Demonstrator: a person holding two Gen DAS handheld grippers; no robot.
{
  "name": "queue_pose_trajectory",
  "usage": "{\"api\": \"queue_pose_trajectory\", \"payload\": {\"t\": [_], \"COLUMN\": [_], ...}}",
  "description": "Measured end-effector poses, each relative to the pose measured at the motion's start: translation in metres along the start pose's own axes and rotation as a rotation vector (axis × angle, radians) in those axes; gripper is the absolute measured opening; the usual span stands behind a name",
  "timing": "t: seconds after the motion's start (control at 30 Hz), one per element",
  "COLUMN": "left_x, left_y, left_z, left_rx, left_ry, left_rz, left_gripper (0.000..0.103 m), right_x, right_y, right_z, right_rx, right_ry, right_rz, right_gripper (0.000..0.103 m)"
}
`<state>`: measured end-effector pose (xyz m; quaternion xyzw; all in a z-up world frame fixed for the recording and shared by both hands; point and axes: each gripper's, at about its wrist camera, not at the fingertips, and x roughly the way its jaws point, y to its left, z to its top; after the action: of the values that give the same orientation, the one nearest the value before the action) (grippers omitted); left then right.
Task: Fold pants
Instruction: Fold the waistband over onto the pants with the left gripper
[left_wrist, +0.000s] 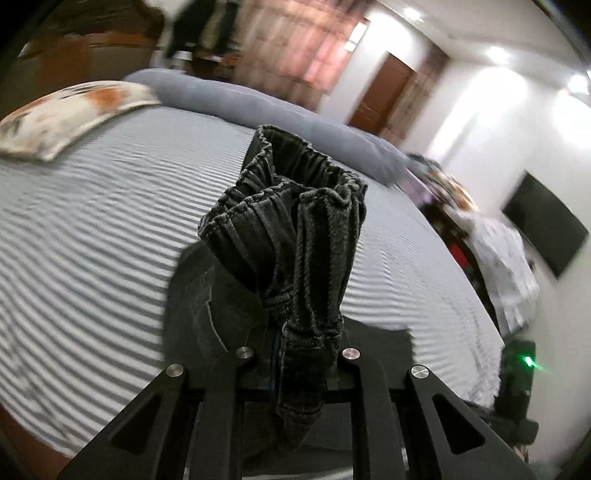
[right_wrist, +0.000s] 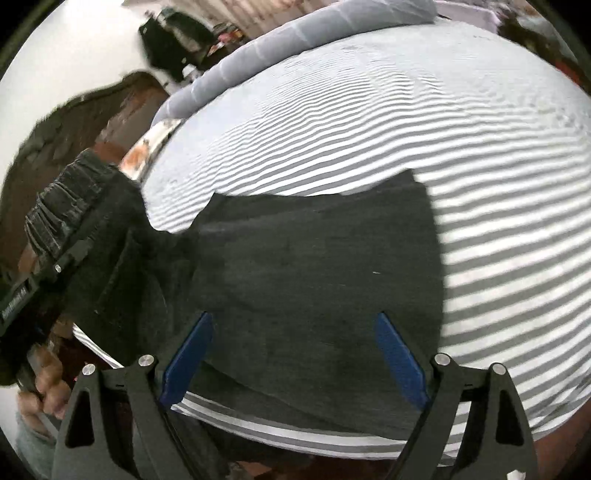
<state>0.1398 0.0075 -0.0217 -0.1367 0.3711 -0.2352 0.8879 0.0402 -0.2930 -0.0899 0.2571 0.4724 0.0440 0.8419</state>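
Dark grey pants (right_wrist: 314, 266) lie on the striped bed sheet (right_wrist: 498, 184). My left gripper (left_wrist: 301, 373) is shut on the pants' elastic waistband (left_wrist: 295, 221) and holds it bunched up above the bed; the rest of the pants (left_wrist: 207, 302) lies flat below. The left gripper with the waistband also shows at the left of the right wrist view (right_wrist: 62, 221). My right gripper (right_wrist: 295, 354) is open and empty, its blue pads (right_wrist: 400, 362) hovering over the flat part of the pants near the bed's front edge.
A patterned pillow (left_wrist: 74, 114) lies at the far left of the bed and a rolled grey blanket (left_wrist: 258, 107) along the far side. A wall TV (left_wrist: 543, 225) and clutter (left_wrist: 498, 258) stand right of the bed.
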Motion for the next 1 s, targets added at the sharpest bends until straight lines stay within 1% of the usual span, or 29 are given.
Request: {"api": "queue_pose_trajectory", "payload": {"t": [0.03, 0.1, 0.2, 0.27, 0.3, 0.33, 0.4, 0.43, 0.5, 0.53, 0.6, 0.7, 0.77, 0.8, 0.9, 0.93, 1.0], "left_x": [0.008, 0.023, 0.049, 0.067, 0.077, 0.086, 0.100, 0.103, 0.104, 0.104, 0.103, 0.097, 0.088, 0.082, 0.068, 0.064, 0.060], "left_y": [-0.018, -0.041, -0.072, -0.088, -0.094, -0.096, -0.102, -0.104, -0.111, -0.112, -0.114, -0.114, -0.118, -0.119, -0.117, -0.117, -0.115], "left_z": [-0.007, -0.018, -0.044, -0.063, -0.075, -0.082, -0.102, -0.108, -0.117, -0.118, -0.117, -0.113, -0.114, -0.115, -0.120, -0.120, -0.119], "left_rx": [0.029, 0.061, 0.127, 0.159, 0.170, 0.184, 0.231, 0.250, 0.301, 0.310, 0.303, 0.293, 0.313, 0.324, 0.323, 0.324, 0.316], "left_ry": [0.020, 0.064, 0.129, 0.174, 0.200, 0.220, 0.252, 0.257, 0.254, 0.253, 0.258, 0.273, 0.270, 0.266, 0.277, 0.276, 0.281], "left_rz": [-0.021, -0.051, -0.078, -0.103, -0.107, -0.097, -0.068, -0.062, -0.040, -0.040, -0.042, -0.075, -0.110, -0.124, -0.168, -0.168, -0.158], "left_gripper": [0.015, 0.015, 0.015, 0.015, 0.015, 0.015, 0.015, 0.016, 0.017, 0.017, 0.022, 0.032, 0.041, 0.043, 0.044, 0.044, 0.044], "right_x": [-0.004, -0.007, -0.006, -0.004, -0.002, 0.001, 0.007, 0.010, 0.013, 0.015, 0.020, 0.028, 0.028, 0.028, 0.026, 0.026, 0.025], "right_y": [-0.010, -0.028, -0.050, -0.063, -0.069, -0.076, -0.084, -0.086, -0.082, -0.080, -0.073, -0.069, -0.069, -0.070, -0.069, -0.068, -0.068], "right_z": [-0.001, -0.001, -0.001, -0.002, -0.002, -0.002, -0.002, 0.000, 0.005, 0.008, 0.013, 0.019, 0.021, 0.022, 0.026, 0.027, 0.028], "right_rx": [0.028, 0.084, 0.162, 0.215, 0.252, 0.296, 0.343, 0.347, 0.312, 0.291, 0.266, 0.269, 0.284, 0.291, 0.289, 0.283, 0.264], "right_ry": [-0.003, -0.008, -0.005, 0.004, 0.010, 0.011, 0.008, 0.009, 0.010, 0.015, 0.030, 0.037, 0.031, 0.028, 0.017, 0.017, 0.038], "right_rz": [0.018, 0.056, 0.139, 0.240, 0.291, 0.324, 0.379, 0.379, 0.360, 0.353, 0.359, 0.375, 0.401, 0.407, 0.403, 0.395, 0.345], "right_gripper": [0.088, 0.088, 0.088, 0.088, 0.088, 0.089, 0.089, 0.089, 0.089, 0.089, 0.089, 0.089, 0.089, 0.089, 0.089, 0.089, 0.089]}}
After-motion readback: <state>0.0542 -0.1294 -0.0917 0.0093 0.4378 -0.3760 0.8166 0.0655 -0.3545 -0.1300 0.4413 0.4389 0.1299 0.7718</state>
